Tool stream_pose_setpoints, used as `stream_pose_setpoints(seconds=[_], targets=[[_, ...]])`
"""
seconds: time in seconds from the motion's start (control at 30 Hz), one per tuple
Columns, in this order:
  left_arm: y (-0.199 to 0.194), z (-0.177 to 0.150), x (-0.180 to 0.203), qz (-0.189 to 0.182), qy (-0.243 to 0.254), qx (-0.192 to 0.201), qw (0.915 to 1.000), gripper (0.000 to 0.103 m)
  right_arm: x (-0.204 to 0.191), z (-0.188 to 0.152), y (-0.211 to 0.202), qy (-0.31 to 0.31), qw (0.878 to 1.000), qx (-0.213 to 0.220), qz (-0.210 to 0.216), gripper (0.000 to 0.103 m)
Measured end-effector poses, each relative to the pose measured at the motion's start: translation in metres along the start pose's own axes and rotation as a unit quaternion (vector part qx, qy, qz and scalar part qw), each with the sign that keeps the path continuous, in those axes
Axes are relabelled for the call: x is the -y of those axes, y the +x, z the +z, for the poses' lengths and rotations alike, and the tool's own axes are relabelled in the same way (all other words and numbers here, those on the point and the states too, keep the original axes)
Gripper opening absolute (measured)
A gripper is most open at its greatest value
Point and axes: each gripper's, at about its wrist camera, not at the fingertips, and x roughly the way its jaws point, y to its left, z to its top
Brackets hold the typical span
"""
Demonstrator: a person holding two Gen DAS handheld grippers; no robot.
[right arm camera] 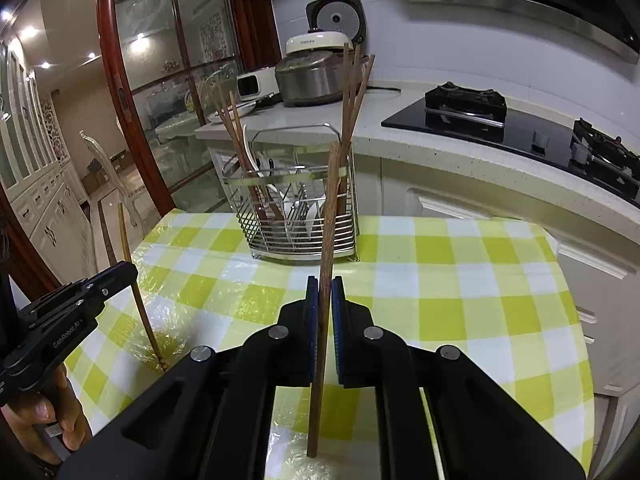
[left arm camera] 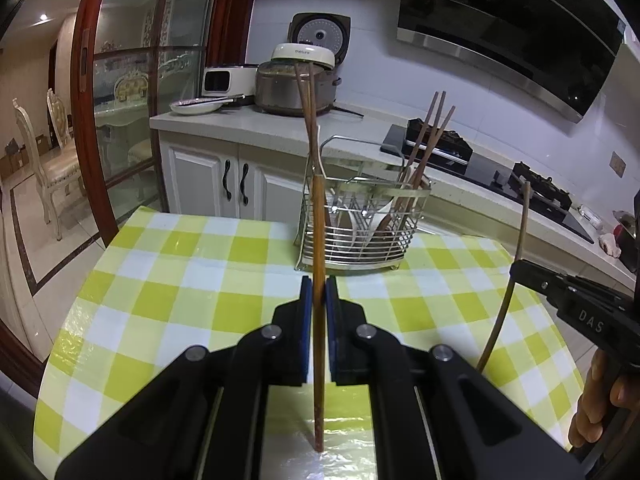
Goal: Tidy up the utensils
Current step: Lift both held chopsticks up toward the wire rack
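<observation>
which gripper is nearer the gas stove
Right. The right gripper sits on the stove side of the table, holding a chopstick; the left gripper is farther over, toward the glass door.

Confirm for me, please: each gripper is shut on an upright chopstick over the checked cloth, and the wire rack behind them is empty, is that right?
Not quite: the rack is not empty. The right wrist view shows chopsticks and white utensils standing in it. The rest holds: the left gripper and right gripper are each shut on an upright chopstick over the checked cloth.

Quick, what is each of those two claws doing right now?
Left gripper: closed on a light brown chopstick, held upright.
Right gripper: closed on a darker chopstick, also upright.
</observation>
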Motion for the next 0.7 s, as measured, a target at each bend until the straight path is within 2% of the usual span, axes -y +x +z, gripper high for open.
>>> stream_pose_setpoints(seconds=[0.37,0.7], targets=[[-0.012,0.007,0.011,-0.006,0.007,0.016,0.9998,0.007,0.008,0.004,-0.023,0.001,1.0,0.025,-0.011,0.009],[-0.009,0.036,0.029,-0.025,0.015,0.036,0.9989,0.007,0.0,0.019,-0.024,-0.012,0.999,0.033,-0.002,0.009]])
